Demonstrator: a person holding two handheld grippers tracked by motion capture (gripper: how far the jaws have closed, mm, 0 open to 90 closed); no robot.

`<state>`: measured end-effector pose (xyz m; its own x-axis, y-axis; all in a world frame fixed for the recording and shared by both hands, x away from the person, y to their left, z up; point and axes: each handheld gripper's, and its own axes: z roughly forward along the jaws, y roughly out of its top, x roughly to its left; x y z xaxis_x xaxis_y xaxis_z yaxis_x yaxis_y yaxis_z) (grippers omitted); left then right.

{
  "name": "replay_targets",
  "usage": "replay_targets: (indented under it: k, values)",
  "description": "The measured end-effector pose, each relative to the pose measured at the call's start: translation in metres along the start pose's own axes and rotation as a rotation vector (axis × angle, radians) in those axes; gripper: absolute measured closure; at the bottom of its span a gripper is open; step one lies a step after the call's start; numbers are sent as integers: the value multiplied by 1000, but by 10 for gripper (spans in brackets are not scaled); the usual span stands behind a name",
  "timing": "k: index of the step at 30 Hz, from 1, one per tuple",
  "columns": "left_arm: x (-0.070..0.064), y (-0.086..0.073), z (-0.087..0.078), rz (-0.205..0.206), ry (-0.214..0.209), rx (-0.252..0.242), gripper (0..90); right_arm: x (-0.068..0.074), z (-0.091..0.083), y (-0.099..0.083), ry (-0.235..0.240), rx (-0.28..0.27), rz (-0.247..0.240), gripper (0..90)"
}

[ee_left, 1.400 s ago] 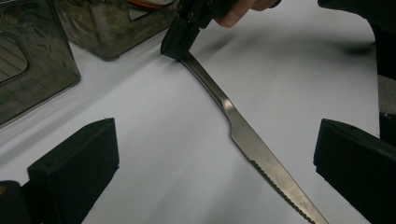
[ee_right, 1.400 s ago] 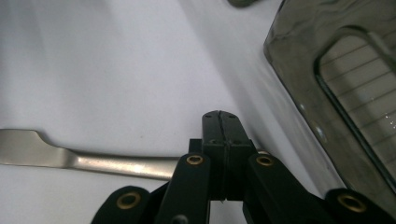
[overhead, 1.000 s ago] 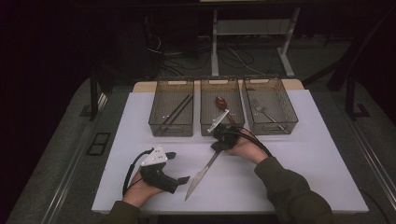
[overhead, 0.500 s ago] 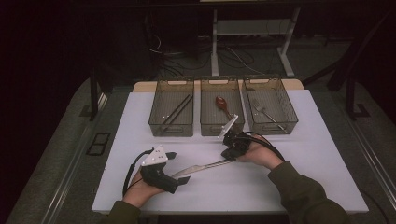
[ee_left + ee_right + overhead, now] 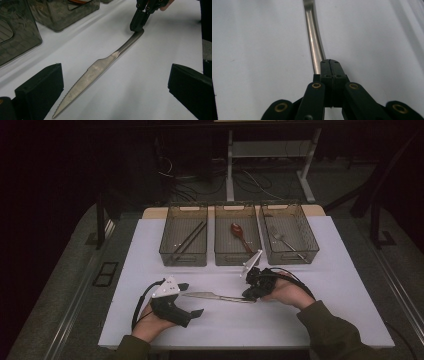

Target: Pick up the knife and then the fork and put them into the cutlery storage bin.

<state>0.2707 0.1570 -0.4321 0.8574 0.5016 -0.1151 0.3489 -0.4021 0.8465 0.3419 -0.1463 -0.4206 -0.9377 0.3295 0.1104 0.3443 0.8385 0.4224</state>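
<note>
A steel table knife (image 5: 215,296) lies nearly crosswise on the white table, its serrated blade pointing left. My right gripper (image 5: 250,294) is shut on the end of its handle; in the right gripper view the jaws (image 5: 330,62) pinch the handle (image 5: 313,37). At the lower left my left gripper (image 5: 191,299) stands open, its jaws on either side of the blade tip without touching it. In the left gripper view the knife (image 5: 105,62) runs up between the two black pads (image 5: 42,85) to the right gripper (image 5: 138,25).
Three dark see-through bins stand in a row behind the knife: the left bin (image 5: 172,255) holds chopsticks (image 5: 189,240), the middle one (image 5: 222,255) a red-brown spoon (image 5: 239,232), the right one (image 5: 307,252) a fork (image 5: 285,240). Bare white tabletop (image 5: 350,285) surrounds both hands.
The right gripper has swung the knife from a steep diagonal to nearly crosswise, bringing the blade tip left between the left gripper's jaws. The left gripper has barely moved.
</note>
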Motion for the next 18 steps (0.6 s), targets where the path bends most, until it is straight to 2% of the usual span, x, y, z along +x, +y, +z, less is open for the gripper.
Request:
replay_targets:
  k: [2,3,7,13,18]
  values:
    - [0,0,0,1,0,0,0,0,0,1,-3,2,-1,885]
    - [0,0,0,0,1,-1,0,0,0,1,-4,-3,2,841]
    - [0,0,0,-3,1,-1,0,-1,-3,7,3,4,-14,787]
    - [0,0,-1,-4,4,-1,0,8,-2,32,26,75,-103,730]
    - [0,0,-1,-3,-1,-2,0,11,11,50,32,135,-152,711]
